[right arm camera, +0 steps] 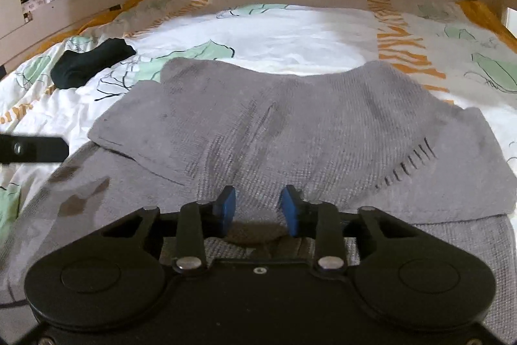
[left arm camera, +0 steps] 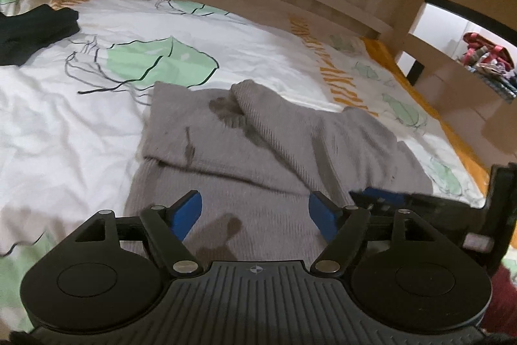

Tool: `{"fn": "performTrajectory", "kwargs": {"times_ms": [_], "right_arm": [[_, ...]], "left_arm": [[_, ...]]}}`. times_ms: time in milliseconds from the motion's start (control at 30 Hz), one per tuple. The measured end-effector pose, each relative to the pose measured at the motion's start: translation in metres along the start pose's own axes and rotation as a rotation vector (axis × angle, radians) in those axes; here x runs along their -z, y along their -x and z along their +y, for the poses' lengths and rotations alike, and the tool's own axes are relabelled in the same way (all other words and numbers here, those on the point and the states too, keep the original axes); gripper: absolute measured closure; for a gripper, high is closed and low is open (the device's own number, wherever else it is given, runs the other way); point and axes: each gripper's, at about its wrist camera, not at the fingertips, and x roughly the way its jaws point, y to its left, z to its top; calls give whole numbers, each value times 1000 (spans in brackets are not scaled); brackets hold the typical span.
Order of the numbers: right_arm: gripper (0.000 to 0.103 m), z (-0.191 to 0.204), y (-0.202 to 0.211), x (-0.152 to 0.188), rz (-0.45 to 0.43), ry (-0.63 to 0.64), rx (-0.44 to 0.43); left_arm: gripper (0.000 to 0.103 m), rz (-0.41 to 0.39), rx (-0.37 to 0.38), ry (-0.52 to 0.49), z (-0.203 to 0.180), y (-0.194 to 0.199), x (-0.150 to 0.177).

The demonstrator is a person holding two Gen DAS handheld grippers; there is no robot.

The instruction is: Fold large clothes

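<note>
One grey knit sweater (right arm camera: 284, 131) lies on the bed (right arm camera: 290, 31), part-folded: both sleeves turned in across the body, hem end nearest the grippers. Judged about halfway; the lengthwise fold of body over itself looks not yet done. Left gripper (left arm camera: 255, 215): jaws wide, nothing between them. Right gripper (right arm camera: 258, 210): jaws partly apart, nothing held. Count: one sweater, one black garment (right arm camera: 90, 62) off left, two grippers.
</note>
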Motion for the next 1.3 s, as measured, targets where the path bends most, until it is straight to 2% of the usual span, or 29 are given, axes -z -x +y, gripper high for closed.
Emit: {"fn": "performTrajectory", "kwargs": {"times_ms": [33, 100, 233, 300, 367, 400, 467, 500, 700, 900, 1000, 1133, 1300], "right_arm": [[53, -1, 6, 0, -9, -13, -5], [42, -4, 22, 1, -34, -45, -18], [37, -11, 52, 3, -63, -96, -30], [26, -19, 69, 7, -66, -134, -36], [21, -30, 86, 14, -67, -187, -50], [20, -35, 94, 17, -60, -214, -50], [17, -48, 110, 25, -38, -271, -35], [12, -53, 116, 28, -28, -296, -30], [1, -78, 152, 55, 44, -396, 10], [1, -97, 172, 94, 178, -531, 37], [1, -105, 181, 108, 195, -587, -7], [1, -99, 189, 112, 202, -582, -52], [1, -87, 192, 119, 228, -544, -84]], "left_arm": [[30, -1, -3, 4, 0, 6, 2], [24, -6, -9, 7, 0, 17, 6], [17, 13, -26, -3, 2, 35, 15], [17, 34, -35, -13, 2, 43, 19], [15, 54, -33, -23, 3, 51, 26], [14, 61, -28, -25, 3, 54, 29], [5, 83, -11, -18, 6, 61, 37], [5, 92, -4, -18, 7, 64, 40], [5, 163, -4, -49, 7, 79, 65], [4, 205, -2, -22, 13, 93, 83], [4, 248, 3, 6, 19, 93, 90], [4, 298, 30, 30, 23, 92, 99], [0, 333, 36, 7, 19, 87, 103]]}}
